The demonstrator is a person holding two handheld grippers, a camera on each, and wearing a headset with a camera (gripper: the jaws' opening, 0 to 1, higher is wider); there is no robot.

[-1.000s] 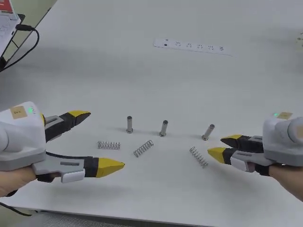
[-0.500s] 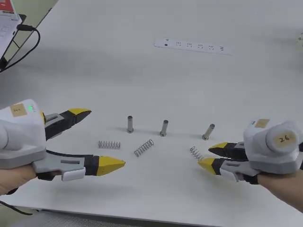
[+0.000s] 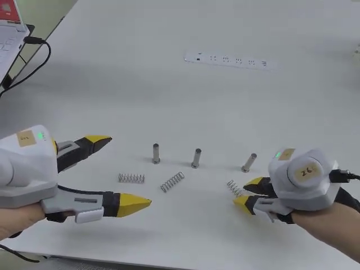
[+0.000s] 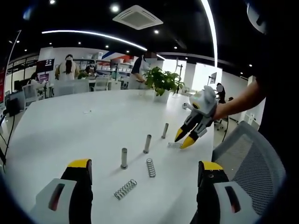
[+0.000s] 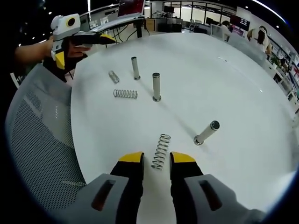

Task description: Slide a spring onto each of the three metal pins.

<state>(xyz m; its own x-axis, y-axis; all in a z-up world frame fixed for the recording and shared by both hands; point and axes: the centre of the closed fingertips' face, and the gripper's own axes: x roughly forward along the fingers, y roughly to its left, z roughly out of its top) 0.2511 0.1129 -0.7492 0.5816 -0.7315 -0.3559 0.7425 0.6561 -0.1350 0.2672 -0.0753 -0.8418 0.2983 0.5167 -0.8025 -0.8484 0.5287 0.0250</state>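
The right gripper (image 3: pixel 246 192) is unclenched, its yellow-tipped jaws a narrow gap apart and low over the white table (image 3: pixel 169 101). In the right gripper view (image 5: pixel 156 158) the near end of a small steel coil spring (image 5: pixel 161 150) lies on the table between the tips, not pinched. Just beyond it stands the right-hand short metal pin (image 3: pixel 249 162), which looks tilted. The middle pin (image 3: pixel 196 158) and left pin (image 3: pixel 156 153) stand upright in a row with it, all three bare. A second spring (image 3: pixel 172 181) lies slantwise in front of the middle pin, and a third (image 3: pixel 131 178) lies flat near the left pin.

The left gripper (image 3: pixel 126 170) hovers wide open, grasping nothing, just left of the third spring. Nothing lies between either gripper and the springs. Well beyond are a white power strip (image 3: pixel 228 59) and a black cable (image 3: pixel 34 62). A grey mesh chair (image 5: pixel 37 140) stands at the table edge.

A second ago the right gripper's tips were to the right of its spring. It has since moved in over it and rolled its round label upward.
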